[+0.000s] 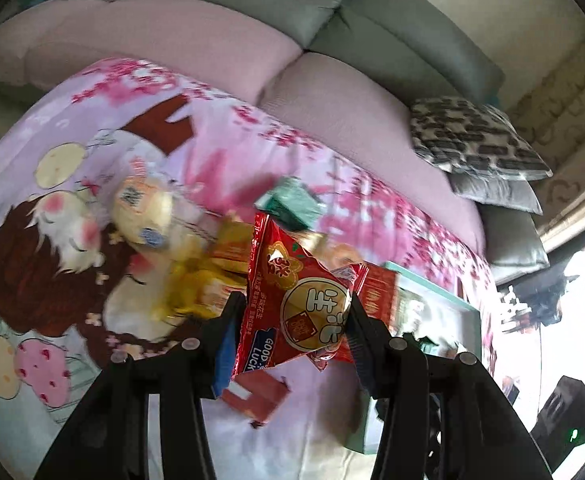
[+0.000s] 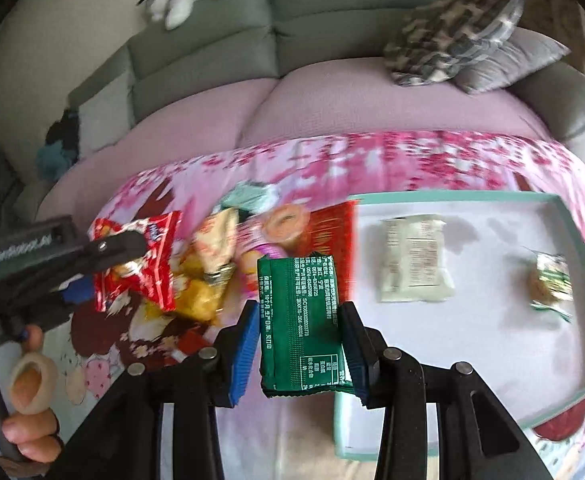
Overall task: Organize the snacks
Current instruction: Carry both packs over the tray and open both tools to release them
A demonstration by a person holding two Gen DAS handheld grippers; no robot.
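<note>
Sofa seating draped with a pink cartoon-print blanket (image 2: 392, 156) is serving as the work surface; grey back cushions are lying beyond.

Item 1. Left hand-held gripper (image 1: 292, 316) is clamping a red snack packet (image 1: 292, 300) between its pads, lifted clear of the blanket.

Item 2. Right hand-held gripper (image 2: 300, 340) is gripping a green sachet (image 2: 298, 320) by its near half, upright, just left of the tray's near-left corner.

Item 3. Loose snack pile (image 2: 220, 264), yellow, red and pink wrappers, is sitting on the blanket left of the tray, beyond both grippers.

Item 4. Teal-rimmed tray (image 2: 572, 216) is lying to the right, already holding a pale packet (image 2: 412, 260) and a small green-and-white wrapper (image 2: 548, 280), well apart.

Risks. Both packets are looking slick and puffy; either could be slipping from the pads if tilted in transit. A release over the tray rim, rather than past it, would be dropping the sachet onto the blanket. The soft bedding may be letting the tray tip under a nudge.
</note>
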